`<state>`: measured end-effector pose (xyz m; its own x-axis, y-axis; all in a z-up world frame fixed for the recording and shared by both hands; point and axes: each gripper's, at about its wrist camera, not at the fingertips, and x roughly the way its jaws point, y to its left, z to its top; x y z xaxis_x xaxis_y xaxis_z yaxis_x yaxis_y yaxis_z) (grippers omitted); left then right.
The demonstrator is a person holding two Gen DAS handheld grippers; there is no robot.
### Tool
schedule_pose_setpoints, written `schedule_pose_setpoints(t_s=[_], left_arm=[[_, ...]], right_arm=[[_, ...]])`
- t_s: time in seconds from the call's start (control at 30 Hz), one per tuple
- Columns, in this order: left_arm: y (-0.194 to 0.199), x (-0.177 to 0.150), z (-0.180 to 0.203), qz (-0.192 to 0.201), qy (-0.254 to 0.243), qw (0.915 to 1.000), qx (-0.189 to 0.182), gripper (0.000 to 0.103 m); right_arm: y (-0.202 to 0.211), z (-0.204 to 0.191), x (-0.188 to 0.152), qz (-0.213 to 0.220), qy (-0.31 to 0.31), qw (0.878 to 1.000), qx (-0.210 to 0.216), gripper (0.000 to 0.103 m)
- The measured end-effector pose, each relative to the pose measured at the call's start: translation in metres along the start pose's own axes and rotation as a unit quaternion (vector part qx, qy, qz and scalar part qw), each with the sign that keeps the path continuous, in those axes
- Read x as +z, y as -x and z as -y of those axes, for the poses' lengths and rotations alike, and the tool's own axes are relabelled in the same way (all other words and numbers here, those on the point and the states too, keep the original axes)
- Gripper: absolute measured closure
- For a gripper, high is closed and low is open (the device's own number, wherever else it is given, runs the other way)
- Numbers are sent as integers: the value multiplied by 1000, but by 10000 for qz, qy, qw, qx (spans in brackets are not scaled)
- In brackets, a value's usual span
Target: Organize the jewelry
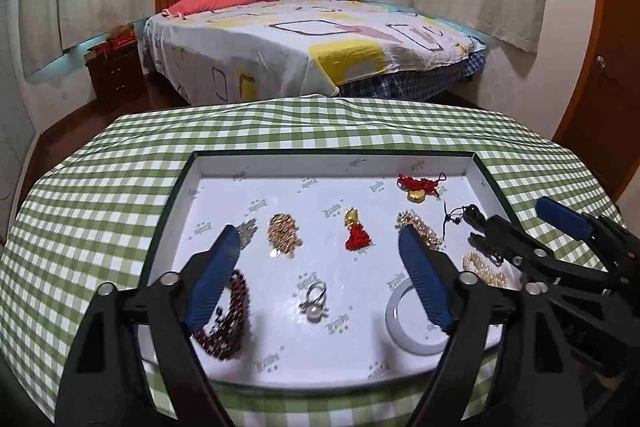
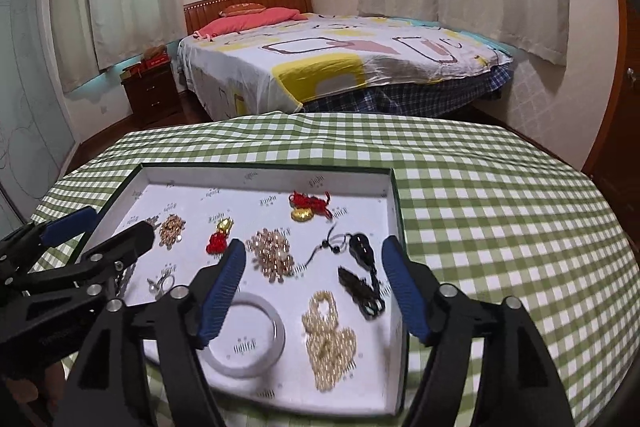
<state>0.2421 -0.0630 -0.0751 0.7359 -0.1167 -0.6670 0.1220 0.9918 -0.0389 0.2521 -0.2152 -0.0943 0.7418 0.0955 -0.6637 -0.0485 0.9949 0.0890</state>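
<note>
A white-lined tray (image 1: 332, 158) (image 2: 264, 174) lies on the checked tablecloth and holds several jewelry pieces. Under my open left gripper (image 1: 316, 231) (image 2: 120, 221) lie a pearl ring (image 1: 314, 303), a red tassel pendant (image 1: 357, 235), a gold chain (image 1: 282, 233) and a dark red bead bracelet (image 1: 232, 319). My right gripper (image 2: 314, 245) (image 1: 516, 223) hangs open over the tray's right part, above a pearl necklace (image 2: 328, 343), a white bangle (image 2: 256, 341), a rose-gold bead bracelet (image 2: 272, 253) and a black cord pendant (image 2: 360, 247). Neither gripper holds anything.
A red cord with a gold ingot (image 1: 418, 187) (image 2: 310, 209) lies near the tray's far edge. The green checked tablecloth (image 2: 500, 227) spreads wide to the right of the tray. Beyond the table stand a bed (image 1: 304, 43) and a dark nightstand (image 1: 114, 71).
</note>
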Motion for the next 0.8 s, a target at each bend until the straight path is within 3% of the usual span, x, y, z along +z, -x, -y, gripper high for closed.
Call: schedule_pose_setpoints(t_s=[0.13,0.57,0.8], left_arm=[[12,-8,-3,90,-2,9999,93,14],[69,-35,-26,191,196,9990,344,10],[109,-43,-40,318,459,9976,408,9]], right_arm=[[10,2,-8,38,-8,10000,-66,27],[46,7,-40,58,-77,9997,-213,22],[85,-1,-50,288,11,9994,-173,21]])
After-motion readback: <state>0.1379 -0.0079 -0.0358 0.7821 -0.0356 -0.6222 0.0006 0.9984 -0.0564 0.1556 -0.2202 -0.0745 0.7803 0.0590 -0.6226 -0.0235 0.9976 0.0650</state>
